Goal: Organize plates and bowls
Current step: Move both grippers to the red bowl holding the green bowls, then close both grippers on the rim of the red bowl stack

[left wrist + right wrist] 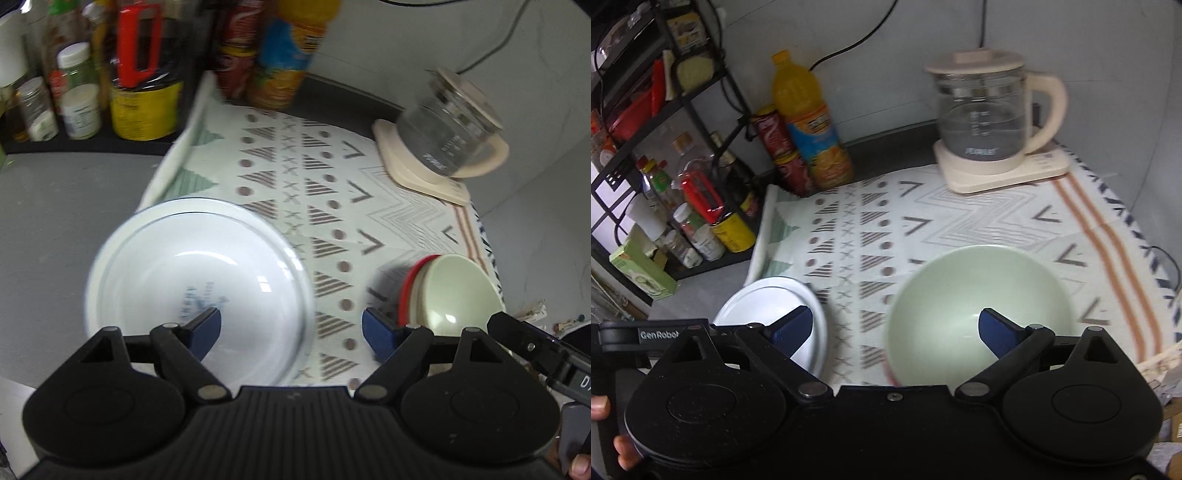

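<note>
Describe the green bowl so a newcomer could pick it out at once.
Start at the patterned cloth with the glass kettle at its back. Come toward the near edge, right of the white plates. The green bowl sits there on top of a stack with a red rim beneath: the only pale green, deep dish in view.
</note>
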A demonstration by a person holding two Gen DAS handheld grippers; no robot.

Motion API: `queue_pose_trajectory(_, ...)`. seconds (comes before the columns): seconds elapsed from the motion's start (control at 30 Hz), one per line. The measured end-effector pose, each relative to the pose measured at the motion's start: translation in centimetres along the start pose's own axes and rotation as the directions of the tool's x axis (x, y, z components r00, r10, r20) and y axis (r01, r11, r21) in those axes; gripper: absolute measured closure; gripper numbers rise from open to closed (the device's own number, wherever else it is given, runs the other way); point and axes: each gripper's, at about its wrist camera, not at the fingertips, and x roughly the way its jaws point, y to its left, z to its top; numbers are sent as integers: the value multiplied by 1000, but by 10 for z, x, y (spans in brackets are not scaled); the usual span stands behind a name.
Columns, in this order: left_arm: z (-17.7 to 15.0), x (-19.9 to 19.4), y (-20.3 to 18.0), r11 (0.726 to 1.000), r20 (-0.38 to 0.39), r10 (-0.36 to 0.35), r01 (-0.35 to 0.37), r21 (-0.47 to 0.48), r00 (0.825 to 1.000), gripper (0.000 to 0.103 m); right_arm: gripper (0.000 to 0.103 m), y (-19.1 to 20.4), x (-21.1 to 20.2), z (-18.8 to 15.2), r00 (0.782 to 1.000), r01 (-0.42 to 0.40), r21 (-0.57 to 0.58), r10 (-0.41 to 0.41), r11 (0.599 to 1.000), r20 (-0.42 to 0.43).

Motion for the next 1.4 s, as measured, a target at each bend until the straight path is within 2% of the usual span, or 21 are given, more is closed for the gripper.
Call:
queue_pose_trajectory(0.47, -8, 19, -70, 998, -28, -27, 28, 48, 999, 21, 6, -79, -11, 0, 1000, 14, 65, -15, 998, 7)
queue_pose_trajectory(0.67, -13, 34, -87, 999, -36, -9, 10, 33, 999, 21, 6, -101, -7, -1, 999, 46, 45, -46, 998, -11)
queue_pose_trajectory(0.8, -19, 46, -91, 1000, -54, -7, 7, 2, 999, 21, 8, -114, 1, -2, 998, 38, 48, -36, 998, -44)
queue_pose_trajectory(0.87, -23, 53, -92, 1000, -61, -6, 5, -19, 998, 21, 10, -121, 6, -4, 998, 30, 48, -27, 998, -61)
queue_pose_trajectory(1.1, -37, 76, -92, 997, -86, -12, 4, -83, 996, 27, 29, -134, 30, -11, 989, -31, 47, 38, 998, -143)
queue_pose_trajectory(1.17, -40, 81, -93, 995, -89, -11, 3, -95, 996, 31, 37, -137, 39, -12, 985, -28, 50, 36, 998, -168)
queue_pose_trajectory(1.23, -41, 87, -93, 994, -94, -14, 3, -113, 996, 41, 43, -140, 47, -14, 979, -51, 65, 63, 997, -193)
queue_pose_trajectory(1.33, -43, 95, -90, 989, -105, -10, -5, -145, 994, 54, 50, -141, 60, -16, 970, -72, 77, 87, 994, -229)
queue_pose_trajectory(1.4, -43, 99, -87, 987, -104, -7, -10, -161, 995, 58, 51, -142, 68, -17, 963, -75, 93, 96, 993, -251)
